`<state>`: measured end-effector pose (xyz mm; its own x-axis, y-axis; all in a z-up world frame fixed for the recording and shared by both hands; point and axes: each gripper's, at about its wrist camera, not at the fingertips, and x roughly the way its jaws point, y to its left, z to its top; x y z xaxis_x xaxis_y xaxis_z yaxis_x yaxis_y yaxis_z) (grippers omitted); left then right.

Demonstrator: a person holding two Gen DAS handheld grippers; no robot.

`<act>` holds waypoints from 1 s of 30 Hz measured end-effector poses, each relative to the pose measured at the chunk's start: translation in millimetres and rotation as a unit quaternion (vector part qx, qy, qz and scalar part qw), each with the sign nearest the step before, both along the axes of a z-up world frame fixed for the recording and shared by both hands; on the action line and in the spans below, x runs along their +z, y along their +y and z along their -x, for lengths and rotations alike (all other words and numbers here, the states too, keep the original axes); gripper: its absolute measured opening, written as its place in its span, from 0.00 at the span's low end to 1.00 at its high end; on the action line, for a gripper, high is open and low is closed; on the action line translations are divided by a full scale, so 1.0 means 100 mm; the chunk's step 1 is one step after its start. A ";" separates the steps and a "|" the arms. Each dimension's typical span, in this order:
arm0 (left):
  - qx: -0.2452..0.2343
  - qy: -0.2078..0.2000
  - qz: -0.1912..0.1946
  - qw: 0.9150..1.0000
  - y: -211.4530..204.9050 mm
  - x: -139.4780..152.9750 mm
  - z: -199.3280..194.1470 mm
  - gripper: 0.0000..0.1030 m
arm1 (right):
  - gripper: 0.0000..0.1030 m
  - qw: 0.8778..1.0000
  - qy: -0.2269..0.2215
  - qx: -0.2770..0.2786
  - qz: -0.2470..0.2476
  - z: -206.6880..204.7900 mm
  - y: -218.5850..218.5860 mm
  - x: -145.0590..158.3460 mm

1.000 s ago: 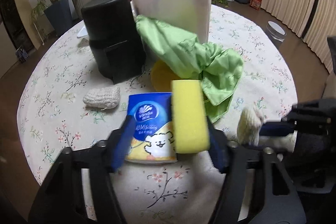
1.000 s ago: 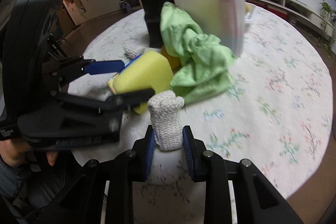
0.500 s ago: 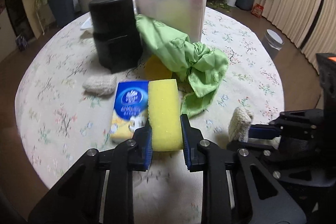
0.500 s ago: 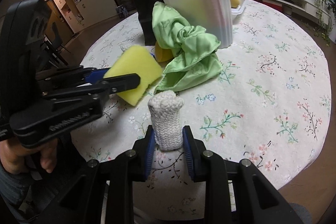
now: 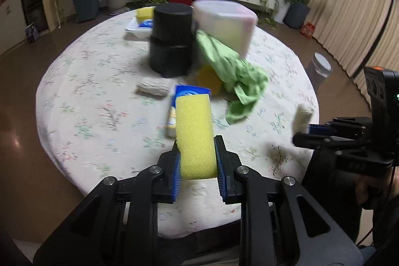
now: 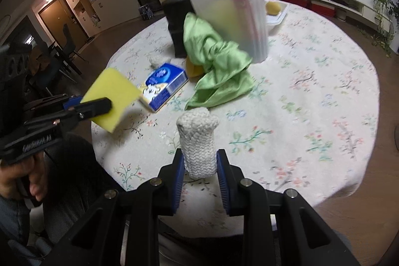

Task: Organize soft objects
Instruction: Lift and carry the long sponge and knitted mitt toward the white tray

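My left gripper (image 5: 197, 163) is shut on a yellow sponge (image 5: 194, 133) and holds it above the near edge of the round table. It also shows in the right wrist view (image 6: 109, 97). My right gripper (image 6: 199, 166) is shut on a white knitted roll (image 6: 198, 141), also lifted; the roll shows in the left wrist view (image 5: 303, 117). On the table lie a green cloth (image 5: 234, 74), a blue tissue pack (image 6: 164, 85), a second knitted roll (image 5: 152, 89) and a round yellow sponge (image 5: 208, 76).
A black cylinder (image 5: 172, 41) and a tall translucent container (image 5: 224, 26) stand at the table's middle. A white tray (image 5: 138, 29) with a sponge sits at the far side. The floral tablecloth (image 6: 311, 91) covers the table. A small bin (image 5: 320, 65) stands on the floor right.
My left gripper closed on the yellow sponge and lifted it back toward the near edge. My right gripper also pulled back and up with the knitted roll.
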<state>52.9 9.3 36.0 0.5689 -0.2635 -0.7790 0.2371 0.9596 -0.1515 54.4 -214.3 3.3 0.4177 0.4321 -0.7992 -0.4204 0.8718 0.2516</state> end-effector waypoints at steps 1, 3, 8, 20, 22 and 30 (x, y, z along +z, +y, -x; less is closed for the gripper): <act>0.002 -0.003 0.003 1.000 0.06 0.04 0.00 0.21 | 0.27 1.000 -0.002 -0.001 0.002 -0.02 -0.03 0.05; 0.005 -0.006 0.002 1.000 0.12 0.08 -0.02 0.21 | 0.27 1.000 -0.005 -0.002 0.008 -0.04 -0.07 0.12; 0.014 -0.024 0.006 1.000 0.36 0.24 -0.12 0.21 | 0.27 0.999 -0.015 0.000 0.030 -0.20 -0.16 0.32; -0.009 -0.080 -0.035 0.996 0.74 0.90 -1.44 0.21 | 0.27 0.992 -0.069 -0.020 0.104 -1.35 -0.52 1.17; -0.014 -0.079 -0.046 0.996 0.73 0.95 -1.77 0.21 | 0.27 0.991 -0.072 -0.021 0.112 -1.69 -0.53 1.30; -0.074 -0.053 -0.093 0.991 0.36 0.67 -2.86 0.21 | 0.27 0.989 -0.041 0.026 0.136 -3.03 -0.15 1.27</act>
